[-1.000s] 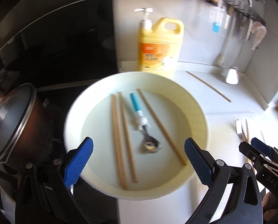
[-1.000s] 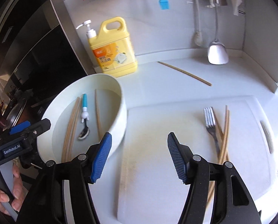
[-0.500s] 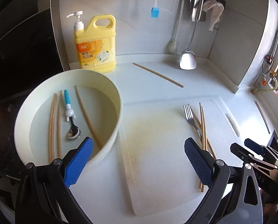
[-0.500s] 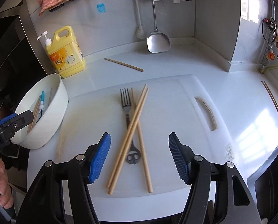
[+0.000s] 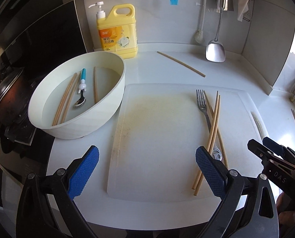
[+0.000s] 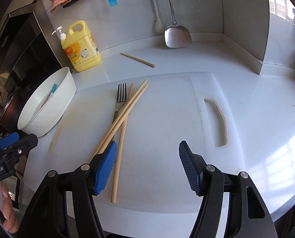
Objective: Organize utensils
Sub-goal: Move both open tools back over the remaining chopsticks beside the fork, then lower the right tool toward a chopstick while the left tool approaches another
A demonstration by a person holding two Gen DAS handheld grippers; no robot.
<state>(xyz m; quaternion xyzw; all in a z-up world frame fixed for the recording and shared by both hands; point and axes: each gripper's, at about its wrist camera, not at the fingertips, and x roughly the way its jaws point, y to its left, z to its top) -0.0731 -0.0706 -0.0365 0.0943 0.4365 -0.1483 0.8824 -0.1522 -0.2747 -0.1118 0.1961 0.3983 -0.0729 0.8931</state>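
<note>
**Inspection: utensil sorting, pick-up stage pending**

Both tools are being held wide apart and empty. The left gripper (image 5: 146, 170) is being hovered over the cutting board (image 5: 157, 130); the bowl (image 5: 111, 107), already holding chopsticks and a spoon (image 5: 80, 99), is lying ahead and to the left of its fingers. The right gripper (image 6: 147, 166) is being hovered with its left finger partly overlapping the loose chopsticks (image 6: 125, 109) and fork (image 6: 120, 97). A transfer to the bowl is judged outstanding. A leftward shift, a descent and a closure on one chopstick are being called for.
</note>
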